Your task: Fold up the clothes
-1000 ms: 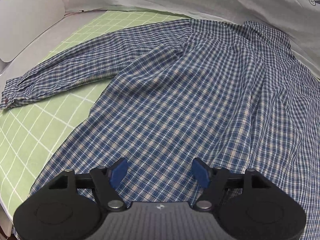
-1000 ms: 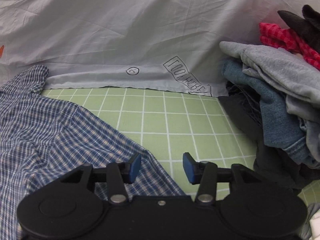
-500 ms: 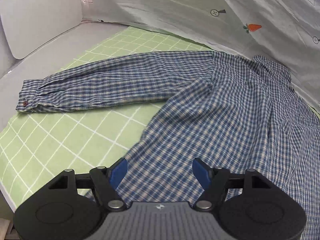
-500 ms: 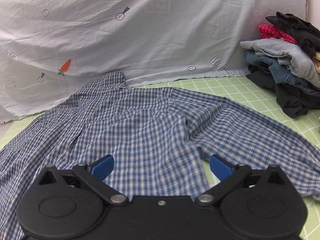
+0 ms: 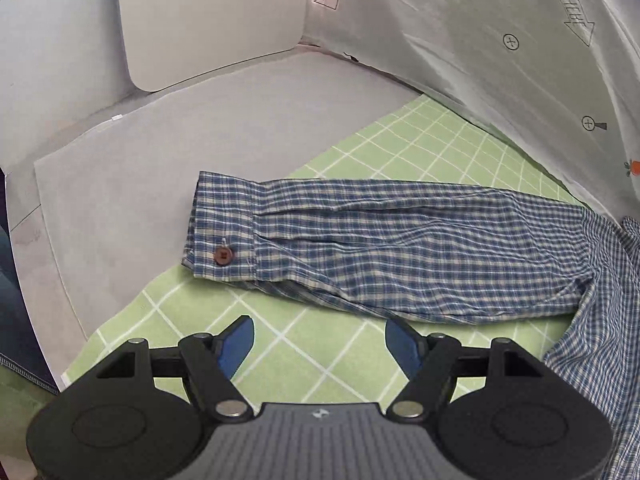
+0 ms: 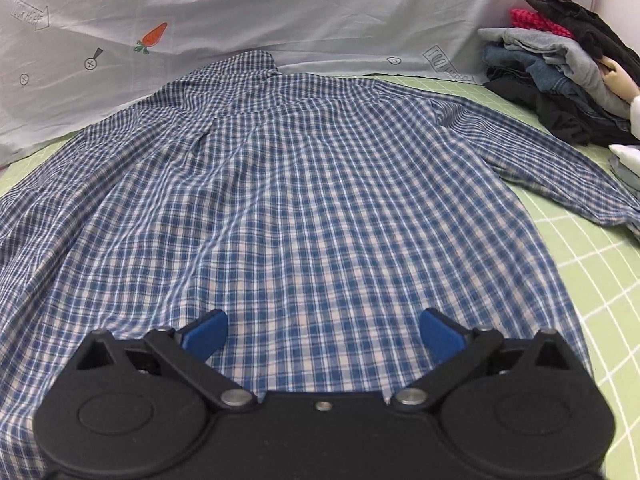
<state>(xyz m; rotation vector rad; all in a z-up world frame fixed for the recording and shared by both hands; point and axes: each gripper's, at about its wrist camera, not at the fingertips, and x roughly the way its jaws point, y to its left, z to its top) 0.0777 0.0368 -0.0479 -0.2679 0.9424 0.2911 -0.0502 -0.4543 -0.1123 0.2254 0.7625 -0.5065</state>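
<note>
While both claws gape empty, left claw (image 5: 319, 340) nears sleeve (image 5: 400, 248), right claw (image 6: 323, 332) over shirt (image 6: 300, 200)

Looks like a staged recording set, not a lived-in home. Pale grey printed backdrop sheet (image 6: 320, 12) hung behind a green white-gridded mat (image 5: 372, 152). Beside the mat, plain white foam boards (image 5: 208, 20) and a heap of mixed clothes (image 6: 560, 68).

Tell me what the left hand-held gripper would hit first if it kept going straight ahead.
Probably the plaid shirt's sleeve, near its buttoned cuff. The open left hand-held gripper is over the green mat just short of it, though depth is uncertain.
</note>
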